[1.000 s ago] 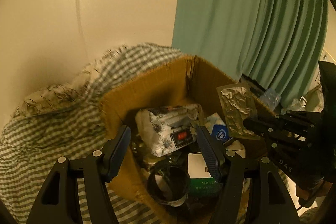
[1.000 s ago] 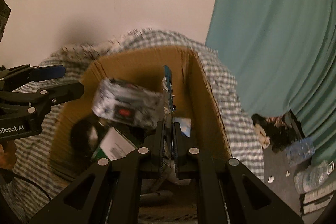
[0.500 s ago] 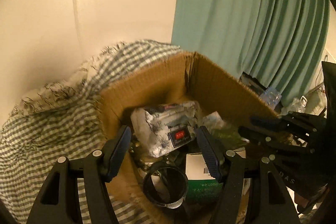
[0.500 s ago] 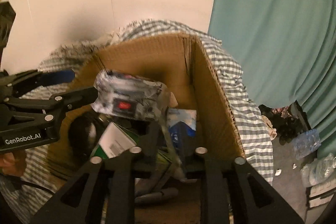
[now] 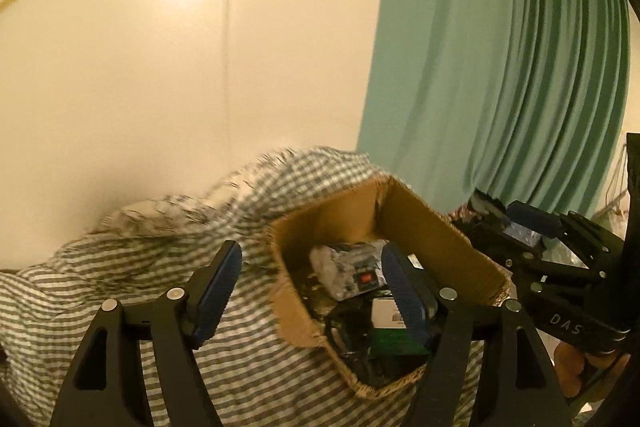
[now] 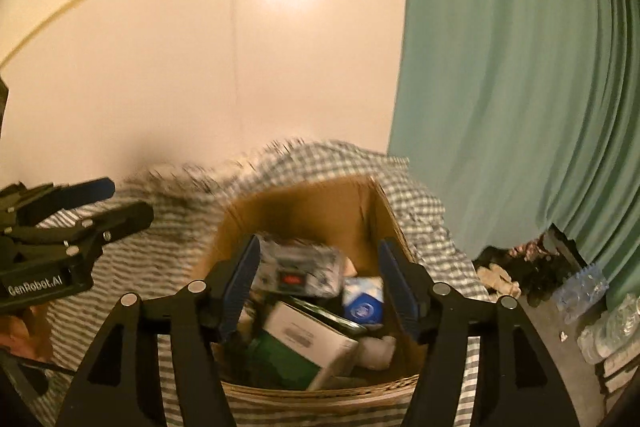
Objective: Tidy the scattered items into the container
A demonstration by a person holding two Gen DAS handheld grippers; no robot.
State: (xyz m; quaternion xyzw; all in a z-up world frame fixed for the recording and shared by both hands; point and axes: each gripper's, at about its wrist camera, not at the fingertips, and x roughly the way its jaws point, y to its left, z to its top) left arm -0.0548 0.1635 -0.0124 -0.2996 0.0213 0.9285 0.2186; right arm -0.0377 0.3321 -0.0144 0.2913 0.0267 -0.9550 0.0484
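- The cardboard box (image 6: 320,211) is seen standing on the gray checked cloth (image 5: 132,267), with its contents heaped inside.
- The left gripper (image 5: 312,291) is held with its jaws spread wide and nothing between them; compared with half a second ago it has been drawn back and raised, so the box appears smaller and lower in the left wrist view.
- The right gripper (image 6: 318,293) is likewise shown with its jaws apart and empty. One second ago they were pressed together on a thin silvery blister card; that card is no longer held, and it cannot be picked out with certainty among the contents now.
- Inside the box, a crinkled silver packet with a red label (image 6: 298,269) is seen lying on top toward the far side, a blue-and-white pack (image 6: 362,301) to its right, and a white-and-green carton (image 6: 308,347) at the near side.
- In the left wrist view the same silver packet (image 5: 348,273) is framed between the blue pads (image 5: 218,293), though it lies well beyond them.
- More of the cream wall (image 5: 180,67) and the green curtain (image 6: 520,87) is taken in by both views than before, and both frames are blurred by motion.
- Clear plastic bottles (image 6: 580,287) are visible on the floor beside the curtain.
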